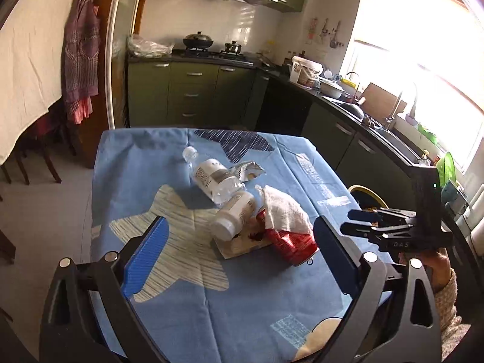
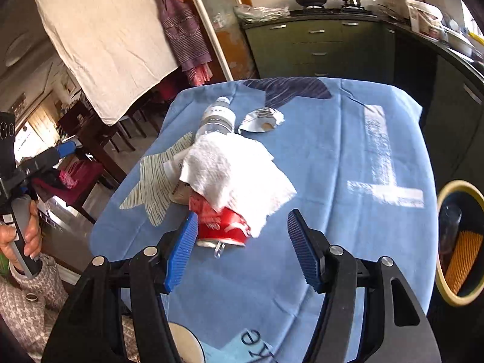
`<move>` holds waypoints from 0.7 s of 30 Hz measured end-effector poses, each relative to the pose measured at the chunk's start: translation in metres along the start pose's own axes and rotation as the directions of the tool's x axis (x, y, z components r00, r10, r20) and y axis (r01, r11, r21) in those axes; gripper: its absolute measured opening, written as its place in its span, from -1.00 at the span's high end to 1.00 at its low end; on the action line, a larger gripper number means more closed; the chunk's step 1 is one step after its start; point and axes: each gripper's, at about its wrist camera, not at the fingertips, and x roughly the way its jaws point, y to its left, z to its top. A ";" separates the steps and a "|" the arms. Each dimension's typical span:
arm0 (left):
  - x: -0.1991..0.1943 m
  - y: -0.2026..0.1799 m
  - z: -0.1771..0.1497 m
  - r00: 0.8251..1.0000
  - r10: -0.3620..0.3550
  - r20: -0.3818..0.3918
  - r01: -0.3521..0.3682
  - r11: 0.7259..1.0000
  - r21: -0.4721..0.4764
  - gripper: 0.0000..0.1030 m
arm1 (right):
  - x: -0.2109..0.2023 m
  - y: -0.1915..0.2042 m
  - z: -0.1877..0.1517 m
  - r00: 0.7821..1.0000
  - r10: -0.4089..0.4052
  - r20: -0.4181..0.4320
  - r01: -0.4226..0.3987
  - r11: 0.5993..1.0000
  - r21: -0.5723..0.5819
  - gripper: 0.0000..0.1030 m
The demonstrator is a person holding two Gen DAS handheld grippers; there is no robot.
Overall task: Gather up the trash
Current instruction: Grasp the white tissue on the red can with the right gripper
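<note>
Trash lies in a heap on the blue cloth table (image 1: 248,296): a clear plastic bottle (image 1: 211,178), a white capped bottle (image 1: 233,214), a torn foil wrapper (image 1: 246,171), a cardboard piece (image 1: 242,246), and a crushed red can (image 1: 292,243) under a white paper towel (image 1: 286,211). My left gripper (image 1: 242,254) is open, above the table's near side, short of the heap. My right gripper (image 2: 242,242) is open right in front of the can (image 2: 222,227), which the towel (image 2: 233,172) drapes. The clear bottle (image 2: 216,118) and wrapper (image 2: 261,119) lie behind.
A yellow-rimmed bin (image 2: 459,242) with trash inside stands right of the table; it also shows in the left wrist view (image 1: 367,196). Green kitchen cabinets (image 1: 193,93) and a counter with a sink (image 1: 363,115) lie behind. Dining chairs (image 2: 90,139) stand to the left.
</note>
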 end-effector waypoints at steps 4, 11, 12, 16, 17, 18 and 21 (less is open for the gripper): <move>0.004 0.008 -0.008 1.000 -0.012 -0.014 0.012 1.000 -0.014 -0.78 | 0.037 0.021 0.033 0.999 -0.024 -0.032 0.022 0.998 -0.059 -0.20; 0.004 0.015 -0.015 0.999 -0.022 -0.025 0.022 1.000 -0.013 -0.78 | 0.090 0.017 0.063 0.991 -0.007 -0.131 0.005 1.000 -0.019 -0.20; 0.005 0.017 -0.016 0.999 -0.023 -0.029 0.023 1.000 -0.017 -0.78 | 0.095 0.015 0.063 0.990 -0.006 -0.143 0.004 1.000 -0.011 -0.20; 0.012 0.026 -0.018 0.999 -0.021 -0.047 0.020 0.999 -0.037 -0.78 | 0.106 0.014 0.063 0.986 0.006 -0.167 -0.007 1.000 -0.002 -0.20; 0.013 0.028 -0.019 0.998 -0.020 -0.051 0.018 0.999 -0.042 -0.78 | 0.107 0.014 0.063 0.985 0.011 -0.170 -0.011 1.000 0.003 -0.18; 0.015 0.030 -0.019 0.998 -0.020 -0.056 0.017 0.999 -0.048 -0.78 | 0.107 0.013 0.063 0.986 0.011 -0.168 -0.011 1.000 0.004 -0.16; 0.019 0.032 -0.020 0.997 -0.023 -0.069 0.019 0.998 -0.053 -0.78 | 0.104 0.012 0.064 0.987 0.020 -0.159 -0.019 1.000 0.012 -0.05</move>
